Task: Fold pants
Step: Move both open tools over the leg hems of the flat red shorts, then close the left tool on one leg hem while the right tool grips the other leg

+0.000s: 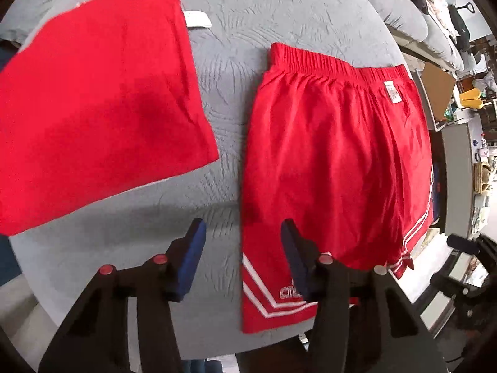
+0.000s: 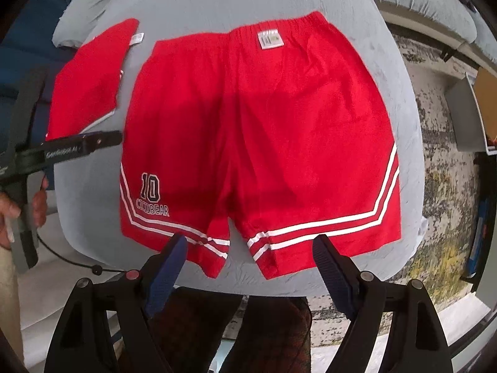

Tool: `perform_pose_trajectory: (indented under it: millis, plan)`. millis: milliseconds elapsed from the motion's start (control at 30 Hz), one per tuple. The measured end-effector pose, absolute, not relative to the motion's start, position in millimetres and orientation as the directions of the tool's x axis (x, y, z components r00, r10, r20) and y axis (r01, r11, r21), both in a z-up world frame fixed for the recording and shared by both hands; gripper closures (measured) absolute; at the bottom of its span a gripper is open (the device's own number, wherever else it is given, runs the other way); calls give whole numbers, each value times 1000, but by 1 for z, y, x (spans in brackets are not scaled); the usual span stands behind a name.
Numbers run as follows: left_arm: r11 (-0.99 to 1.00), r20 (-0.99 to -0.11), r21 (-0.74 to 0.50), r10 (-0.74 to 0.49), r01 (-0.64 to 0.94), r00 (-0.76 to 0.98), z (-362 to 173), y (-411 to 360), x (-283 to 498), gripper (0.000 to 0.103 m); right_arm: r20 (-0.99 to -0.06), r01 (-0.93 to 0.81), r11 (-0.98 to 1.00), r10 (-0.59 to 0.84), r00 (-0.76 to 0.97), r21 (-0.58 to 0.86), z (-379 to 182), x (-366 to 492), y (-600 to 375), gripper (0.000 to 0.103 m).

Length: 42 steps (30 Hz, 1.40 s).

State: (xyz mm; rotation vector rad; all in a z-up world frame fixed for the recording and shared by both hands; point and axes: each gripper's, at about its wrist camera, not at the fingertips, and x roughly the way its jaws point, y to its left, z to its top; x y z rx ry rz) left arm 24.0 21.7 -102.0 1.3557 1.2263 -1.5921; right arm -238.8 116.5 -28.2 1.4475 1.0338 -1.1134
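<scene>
- Lying flat on the grey cushion (image 2: 357, 15), the red shorts (image 2: 257, 143) are spread out with the waistband toward 12 o'clock and both leg hems toward 6 o'clock.
- You can see a white label (image 2: 269, 39) on the waistband, white double stripes along the hems, and a "10" with lettering under it on the leg at 8 o'clock in the right wrist view.
- Your right tool (image 2: 248, 267) hovers at 6 o'clock, just short of the hems; its jaws stand wide apart and grasp nothing.
- Its blue pads (image 2: 169, 267) line up roughly with one leg each, and no pad presses on the cloth.
- Your left tool (image 1: 240, 258) is also released, jaws spread and empty, above the cushion edge at the shorts' left side.
- In the left wrist view one pad (image 1: 292, 255) overlaps the striped corner of the shorts; whether it touches the fabric, you cannot tell.
- A folded red garment (image 1: 93, 102) lies on the same cushion toward 10 o'clock of the shorts, apart from them, with a small white tag (image 1: 197, 18) at its far corner.
- Your left hand (image 2: 18, 208) shows at 9 o'clock in the right wrist view, gripping the left tool's handle.
- A patterned rug (image 2: 441, 186) covers the floor at 3 o'clock.
</scene>
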Motion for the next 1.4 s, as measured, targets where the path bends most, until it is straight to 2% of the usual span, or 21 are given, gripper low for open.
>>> perform_pose_trajectory:
  millis: [167,367,533,667,867,933,1033,1100,1133,1167,1200,1233,1300,1333,1400]
  plan:
    - [-296,-966,-259,101,919,-240,-120,18,23,69,-974,964,-169,62,216,203,-34,-239,121,24]
    - [-250,-950,-313,106,916,-295,-129,11,29,70,-975,959,-198,53,216,201,-35,-241,122,24]
    - [-318,-966,-258,67,912,-250,-126,23,11,70,-974,953,-221,43,224,209,-33,-242,121,24]
    - [-328,-945,-326,106,887,-308,-130,27,-2,70,-973,951,-223,40,227,213,-31,-241,119,24]
    - [-138,-877,-477,145,868,-459,-138,9,34,72,-974,948,-242,37,224,209,-31,-246,122,24]
    - [-155,-880,-472,142,868,-453,-140,9,32,72,-973,944,-251,38,228,212,-33,-247,122,24]
    - [-230,-918,-396,129,889,-375,-138,11,15,73,-972,943,-254,38,231,214,-33,-243,122,24]
    - [-278,-938,-346,125,896,-324,-134,13,5,75,-972,944,-249,32,231,216,-32,-240,122,24]
    - [-276,-947,-321,119,906,-299,-134,12,3,82,-973,945,-246,28,229,215,-32,-239,121,24]
    - [-269,-953,-300,115,915,-279,-133,11,4,88,-973,946,-243,22,228,216,-31,-239,121,28]
    - [-256,-954,-296,118,920,-274,-133,10,5,91,-974,946,-240,8,226,218,-30,-240,120,31]
    - [-239,-953,-300,123,924,-278,-132,8,6,97,-975,946,-239,-11,224,220,-29,-241,118,39]
    - [-196,-941,-332,141,923,-309,-129,5,9,101,-972,943,-236,-55,229,236,-29,-244,112,61]
    - [-173,-937,-341,145,924,-318,-128,4,10,101,-969,940,-236,-76,234,245,-30,-245,108,78]
    - [-125,-912,-398,164,909,-377,-125,3,11,101,-968,940,-230,-89,236,250,-35,-247,97,92]
